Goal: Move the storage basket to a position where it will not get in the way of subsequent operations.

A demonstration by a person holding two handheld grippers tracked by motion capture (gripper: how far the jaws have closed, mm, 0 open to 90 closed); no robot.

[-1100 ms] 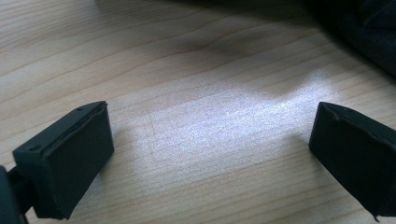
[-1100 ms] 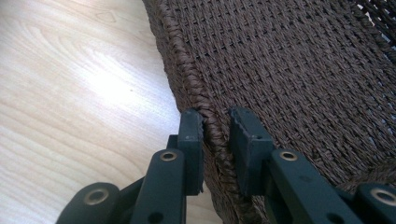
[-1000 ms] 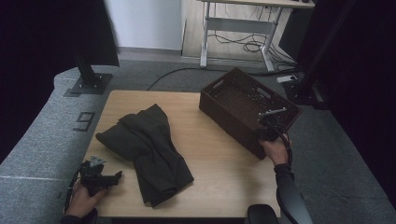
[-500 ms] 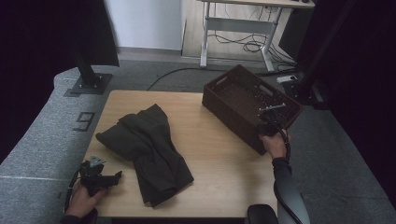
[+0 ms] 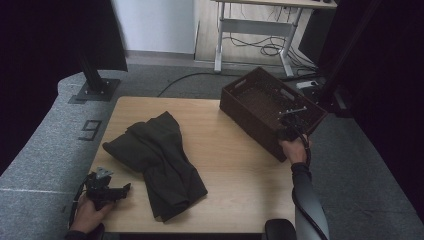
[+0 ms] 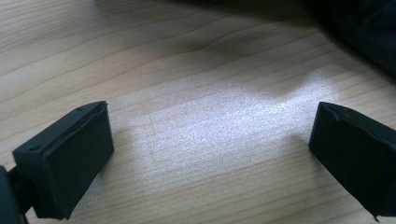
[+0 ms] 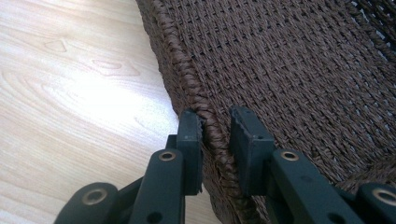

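One brown wicker basket is sitting at right of centre in the high view; the right gripper is clenching its near rim. One dark garment is lying crumpled left of centre. The left gripper, released with jaws wide, is resting lower left beside the garment. One wooden table is standing on grey carpet; a desk with cables is standing behind.

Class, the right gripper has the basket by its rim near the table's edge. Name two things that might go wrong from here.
1. The right gripper pinches only the thin woven rim of the basket; it may slip off when pulled.
2. The basket overhangs the table at the right edge; it might tip off.
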